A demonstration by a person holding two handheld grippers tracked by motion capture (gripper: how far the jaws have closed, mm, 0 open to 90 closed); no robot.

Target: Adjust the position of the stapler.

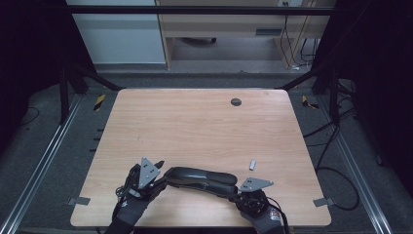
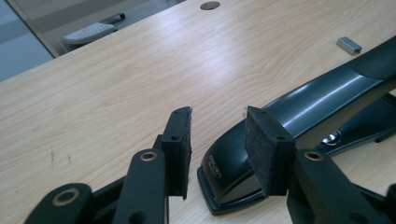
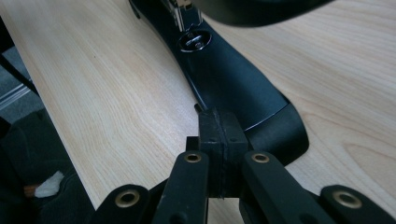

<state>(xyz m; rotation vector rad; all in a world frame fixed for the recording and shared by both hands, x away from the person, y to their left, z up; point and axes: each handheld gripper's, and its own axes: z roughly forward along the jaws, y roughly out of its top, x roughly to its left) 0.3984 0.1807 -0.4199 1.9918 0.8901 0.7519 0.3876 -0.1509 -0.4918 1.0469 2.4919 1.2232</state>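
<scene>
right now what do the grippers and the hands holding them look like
Both grippers are black. The left gripper and the right gripper each carry a grey three-cornered plate on top. The jaws are black bars with brass-ringed pivots and dark felt-like pads. The hands wear dark gloves, and black cables trail from the grippers.

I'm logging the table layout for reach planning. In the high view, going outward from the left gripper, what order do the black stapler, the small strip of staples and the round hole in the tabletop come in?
From the left gripper:
1. Black stapler: right beside it, lying along the near edge.
2. Strip of staples: farther right, past the stapler's far end.
3. Round hole: at the table's far side, farthest away.
</scene>
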